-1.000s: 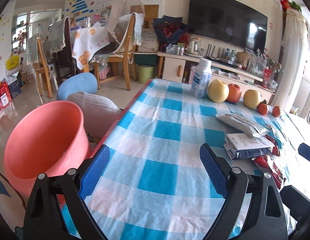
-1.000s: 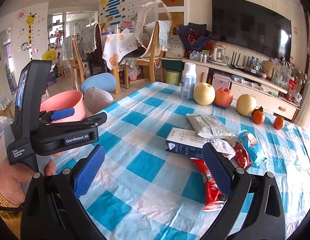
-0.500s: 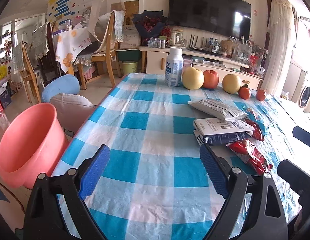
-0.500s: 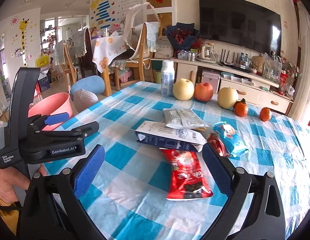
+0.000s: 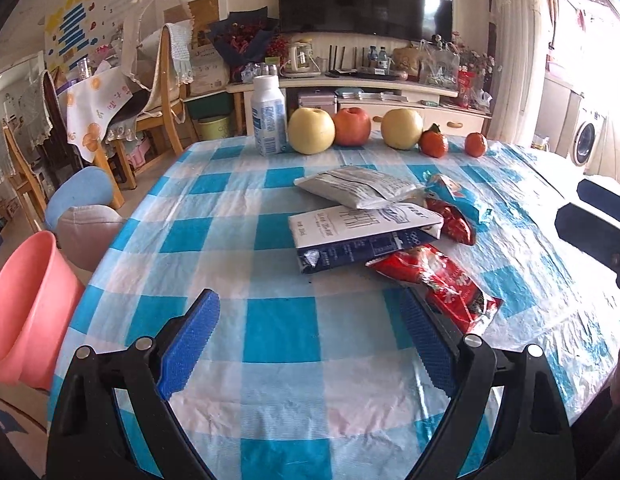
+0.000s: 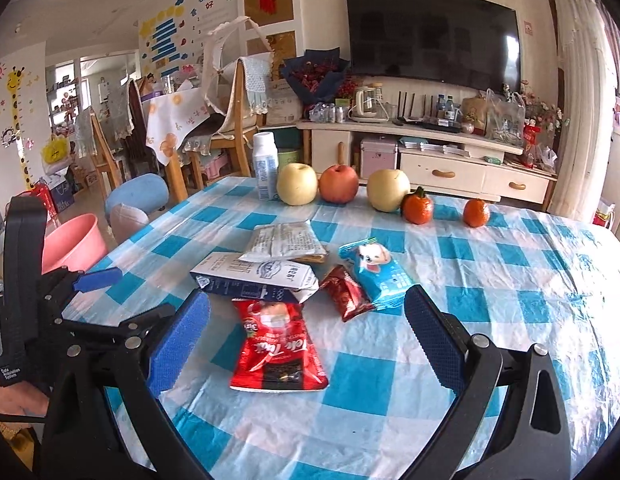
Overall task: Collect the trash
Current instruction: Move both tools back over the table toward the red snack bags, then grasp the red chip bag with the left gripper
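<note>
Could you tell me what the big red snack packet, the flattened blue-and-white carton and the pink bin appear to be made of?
Red snack packet: glossy plastic film, judging by its sheen and crinkles. Blue-and-white carton: printed coated paperboard, seemingly, with creased, flattened sides and a silvery torn corner in the left view. Pink bin: smooth moulded plastic, going by its even colour and rolled rim.

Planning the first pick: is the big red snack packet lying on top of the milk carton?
No, the red snack packet lies flat on the tablecloth with its top edge tucked under the milk carton.

Living room. Dark television (image 6: pixel 431 32) mounted on cream wall at 12 o'clock, low cabinet (image 6: pixel 437 162) beneath. Wooden chairs (image 6: pixel 234 120) at 10 o'clock. Washing machine (image 5: pixel 587 142) and bright daylight at 3 o'clock.
</note>
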The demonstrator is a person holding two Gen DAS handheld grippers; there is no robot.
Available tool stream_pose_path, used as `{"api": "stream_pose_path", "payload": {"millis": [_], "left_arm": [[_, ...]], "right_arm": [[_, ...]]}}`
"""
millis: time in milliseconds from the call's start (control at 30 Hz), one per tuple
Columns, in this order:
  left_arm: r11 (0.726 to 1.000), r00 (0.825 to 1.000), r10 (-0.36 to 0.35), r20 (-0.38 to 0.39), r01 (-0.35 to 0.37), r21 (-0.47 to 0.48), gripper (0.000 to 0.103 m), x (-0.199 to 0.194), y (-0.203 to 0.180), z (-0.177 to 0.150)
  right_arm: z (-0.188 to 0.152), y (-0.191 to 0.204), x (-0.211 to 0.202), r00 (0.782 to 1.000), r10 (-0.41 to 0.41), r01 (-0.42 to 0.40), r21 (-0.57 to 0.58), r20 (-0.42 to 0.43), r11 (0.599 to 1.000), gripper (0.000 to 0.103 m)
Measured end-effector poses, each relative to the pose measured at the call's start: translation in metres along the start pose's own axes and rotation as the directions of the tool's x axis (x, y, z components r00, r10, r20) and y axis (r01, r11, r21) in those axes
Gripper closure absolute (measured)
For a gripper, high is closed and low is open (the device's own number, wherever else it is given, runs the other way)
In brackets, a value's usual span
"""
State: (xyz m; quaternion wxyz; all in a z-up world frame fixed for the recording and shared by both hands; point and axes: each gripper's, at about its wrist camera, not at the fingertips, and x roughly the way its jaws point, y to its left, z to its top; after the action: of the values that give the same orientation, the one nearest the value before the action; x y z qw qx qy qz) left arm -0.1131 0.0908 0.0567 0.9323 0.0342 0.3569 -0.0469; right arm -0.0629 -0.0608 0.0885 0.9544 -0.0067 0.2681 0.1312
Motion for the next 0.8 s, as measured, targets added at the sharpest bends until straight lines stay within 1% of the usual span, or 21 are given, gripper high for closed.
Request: {"api": "stream_pose_path", "payload": {"millis": [67, 100, 233, 333, 433, 500, 600, 667, 800], "left_arm": [[0.999, 0.999, -0.038, -0.015, 0.037, -0.005, 0.012, 0.003, -0.009, 0.001], [0.998, 0.997, -0.067, -0.026, 0.067, -0.014, 0.012, 0.005, -0.014, 0.001], [0.986, 0.984, -0.159, -0.079, 0.155, -0.058, 0.012, 0.015, -0.033, 0.004], [0.979, 0.972, -0.194, -0.132, 0.183, -0.095, 0.012, 0.026, -0.044, 0.007], [0.972, 0.959, -0.214, -0.186, 0.19, -0.138, 0.012, 0.041, -0.052, 0.01], [0.965, 0.95, -0.233, -0.206, 0.199, -0.174, 0.012, 0.049, -0.054, 0.013], [0.963, 0.941, -0.226, -0.251, 0.177, -0.202, 0.012, 0.062, -0.06, 0.017], [0.967, 0.941, -0.212, -0.264, 0.163, -0.196, 0.012, 0.068, -0.064, 0.02], [0.983, 0.942, -0.145, -0.302, 0.101, -0.156, 0.012, 0.08, -0.075, 0.023]], "right_arm": [[0.003, -0.008, -0.005, 1.0, -0.021, 0.021, 0.004, 0.015, 1.0, 0.005], [0.005, -0.013, -0.007, 0.999, -0.03, 0.03, 0.007, 0.021, 1.0, 0.005], [0.009, -0.031, -0.014, 0.997, -0.067, 0.067, 0.018, 0.034, 0.998, 0.005], [0.012, -0.044, -0.016, 0.996, -0.083, 0.082, 0.028, 0.031, 0.996, 0.005], [0.013, -0.054, -0.016, 0.995, -0.098, 0.097, 0.037, 0.021, 0.995, 0.005], [0.014, -0.061, -0.015, 0.994, -0.108, 0.107, 0.042, 0.015, 0.993, 0.005], [0.014, -0.07, -0.01, 0.993, -0.116, 0.117, 0.05, -0.008, 0.992, 0.005], [0.013, -0.076, -0.003, 0.992, -0.122, 0.124, 0.059, -0.034, 0.991, 0.005], [0.01, -0.089, 0.016, 0.987, -0.13, 0.138, 0.076, -0.098, 0.988, 0.005]]}}
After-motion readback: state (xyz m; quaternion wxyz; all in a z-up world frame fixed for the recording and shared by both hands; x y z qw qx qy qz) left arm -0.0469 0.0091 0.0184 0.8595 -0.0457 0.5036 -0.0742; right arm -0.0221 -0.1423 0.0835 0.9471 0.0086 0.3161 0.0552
